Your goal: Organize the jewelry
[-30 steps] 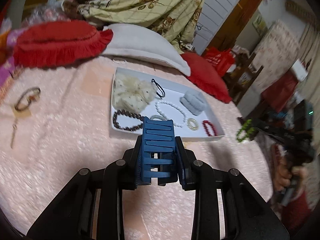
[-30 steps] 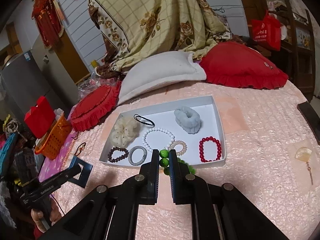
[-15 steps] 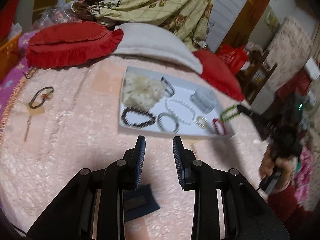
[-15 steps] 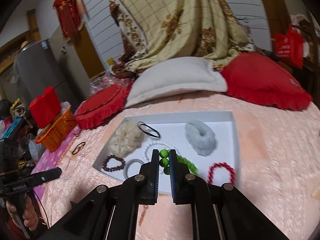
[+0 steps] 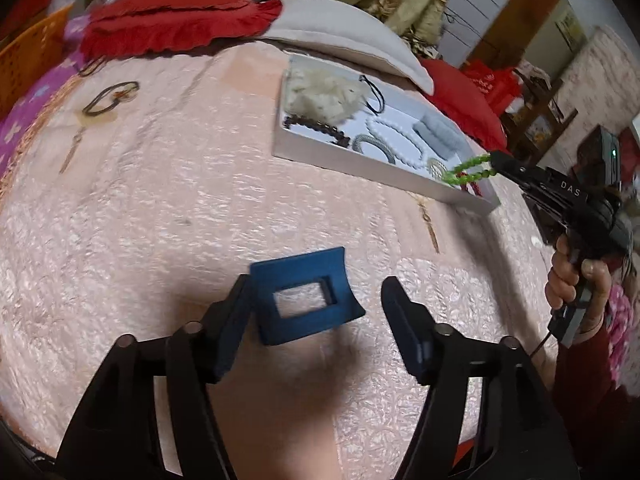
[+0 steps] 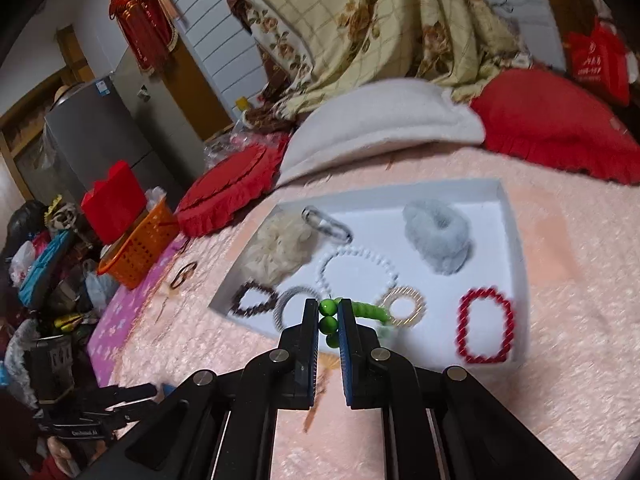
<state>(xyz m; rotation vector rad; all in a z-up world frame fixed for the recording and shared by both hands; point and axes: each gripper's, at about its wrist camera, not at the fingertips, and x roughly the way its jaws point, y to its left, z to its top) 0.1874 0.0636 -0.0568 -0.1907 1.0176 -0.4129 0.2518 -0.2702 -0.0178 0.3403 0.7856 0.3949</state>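
A white tray (image 6: 516, 236) on the pink bedspread holds a cream scrunchie (image 6: 276, 250), a grey scrunchie (image 6: 438, 236), a white bead bracelet (image 6: 356, 264), a red bead bracelet (image 6: 486, 330) and several other bands. My right gripper (image 6: 329, 318) is shut on a green bead bracelet (image 6: 366, 309), held over the tray's near edge; it also shows in the left wrist view (image 5: 470, 170). My left gripper (image 5: 316, 300) is open above the bedspread, with a blue square clip (image 5: 304, 296) lying beside its left finger.
A dark band (image 5: 110, 98) with a tag lies on the bedspread at the left. Red cushions (image 6: 228, 196) and a white pillow (image 6: 384, 120) line the far side. An orange basket (image 6: 138, 246) stands left of the bed.
My left gripper has let go of the blue clip, opened wide and dropped close to the bedspread. My right gripper has carried the green bracelet over the tray.
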